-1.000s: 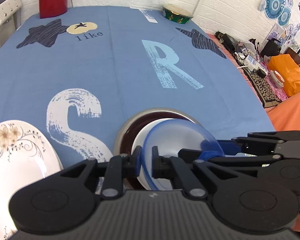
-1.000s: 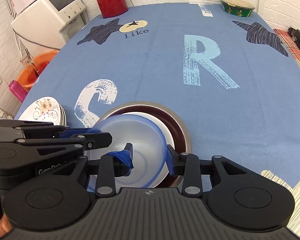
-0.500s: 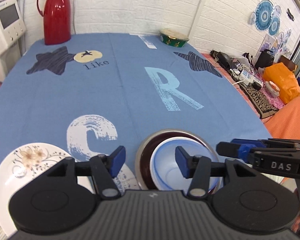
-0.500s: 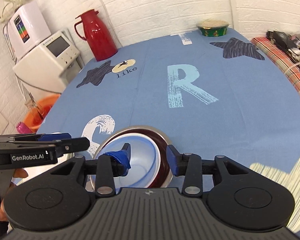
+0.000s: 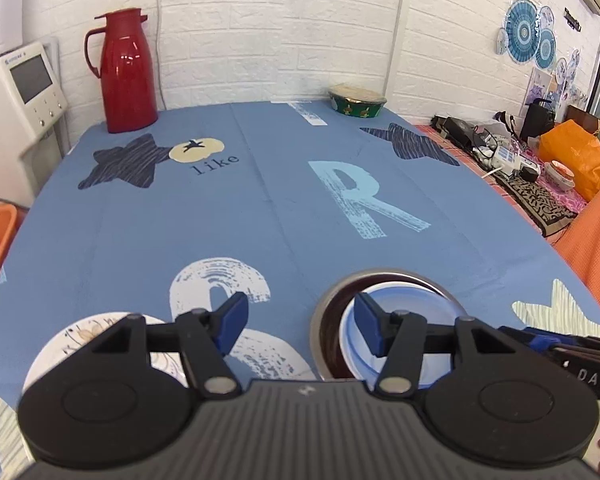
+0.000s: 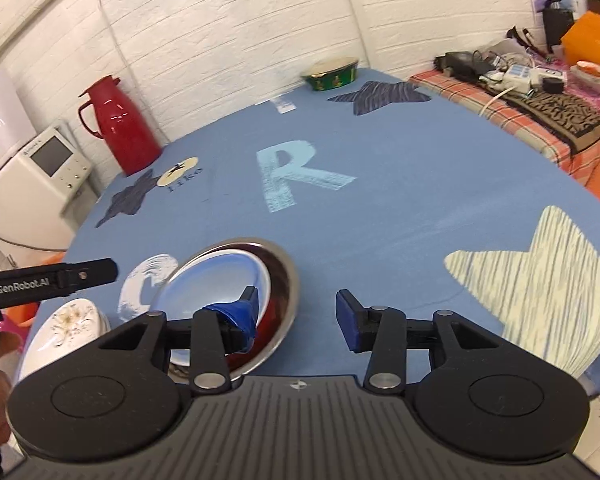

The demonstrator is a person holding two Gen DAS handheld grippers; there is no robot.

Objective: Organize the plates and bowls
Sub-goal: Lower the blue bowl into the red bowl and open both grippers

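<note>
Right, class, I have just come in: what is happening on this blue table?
A person holds tongs in each hand, tidying dishes. The blue-rimmed bowl sits nested inside the steel bowl on the blue tablecloth. The left tongs and right tongs are both open and hold nothing. A flowered plate lies beside the bowls.

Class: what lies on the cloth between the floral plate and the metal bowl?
Only bare cloth printed with a white letter, seen in the left wrist view between the floral plate and the metal bowl.

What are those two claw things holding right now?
Nothing. The left gripper and right gripper are both open and empty; the blue-rimmed bowl sits inside the metal bowl.
</note>
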